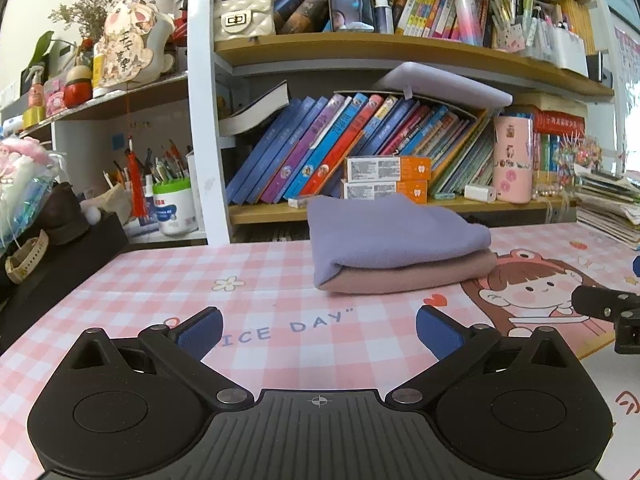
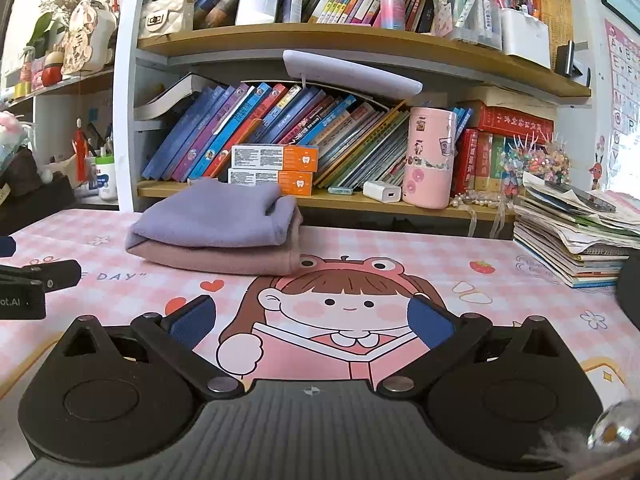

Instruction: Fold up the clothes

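A folded lilac garment (image 1: 394,236) lies on top of a folded dusty-pink garment (image 1: 416,278), stacked at the far side of the pink checked desk mat (image 1: 160,280). The same stack shows in the right wrist view, lilac (image 2: 216,216) over pink (image 2: 224,258). My left gripper (image 1: 319,330) is open and empty, a short way in front of the stack. My right gripper (image 2: 311,320) is open and empty, nearer me and right of the stack. The right gripper's body shows at the left view's right edge (image 1: 612,312).
A bookshelf (image 1: 400,208) with leaning books, two orange boxes (image 1: 386,178) and a pink cup (image 2: 430,160) stands right behind the stack. A pile of books and papers (image 2: 576,236) sits at the mat's right edge. A black box (image 1: 60,264) borders the left.
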Tool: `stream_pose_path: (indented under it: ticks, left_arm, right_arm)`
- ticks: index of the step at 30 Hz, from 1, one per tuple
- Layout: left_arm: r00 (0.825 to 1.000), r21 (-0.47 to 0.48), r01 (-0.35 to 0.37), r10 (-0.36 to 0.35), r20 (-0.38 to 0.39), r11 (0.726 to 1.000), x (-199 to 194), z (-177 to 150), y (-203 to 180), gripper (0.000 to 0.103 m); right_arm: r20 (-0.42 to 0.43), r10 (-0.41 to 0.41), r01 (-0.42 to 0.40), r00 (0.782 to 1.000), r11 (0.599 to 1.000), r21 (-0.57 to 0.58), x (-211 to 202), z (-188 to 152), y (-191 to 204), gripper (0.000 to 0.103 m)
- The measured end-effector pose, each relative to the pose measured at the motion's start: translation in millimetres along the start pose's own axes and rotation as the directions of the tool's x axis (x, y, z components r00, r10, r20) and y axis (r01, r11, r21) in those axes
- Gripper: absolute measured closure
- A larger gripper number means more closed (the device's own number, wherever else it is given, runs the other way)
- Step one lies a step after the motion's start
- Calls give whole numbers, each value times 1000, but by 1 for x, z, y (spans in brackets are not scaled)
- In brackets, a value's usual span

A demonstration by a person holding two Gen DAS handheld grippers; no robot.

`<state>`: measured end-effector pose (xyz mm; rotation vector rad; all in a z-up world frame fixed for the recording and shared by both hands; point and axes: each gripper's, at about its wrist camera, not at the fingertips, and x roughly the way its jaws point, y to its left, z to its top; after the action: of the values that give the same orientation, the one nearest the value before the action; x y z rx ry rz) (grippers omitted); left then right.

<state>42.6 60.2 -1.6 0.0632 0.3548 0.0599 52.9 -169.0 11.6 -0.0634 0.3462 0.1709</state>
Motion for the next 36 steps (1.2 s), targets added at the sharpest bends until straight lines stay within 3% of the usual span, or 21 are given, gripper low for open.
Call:
stream_pose_path:
  ticks: [36]
  left_arm:
    - [1000,23,10,-9,-5,1000,0,1,-4,0]
  right_arm:
    - [-7,1,-1,1000,1000,-6,2,0,1,0]
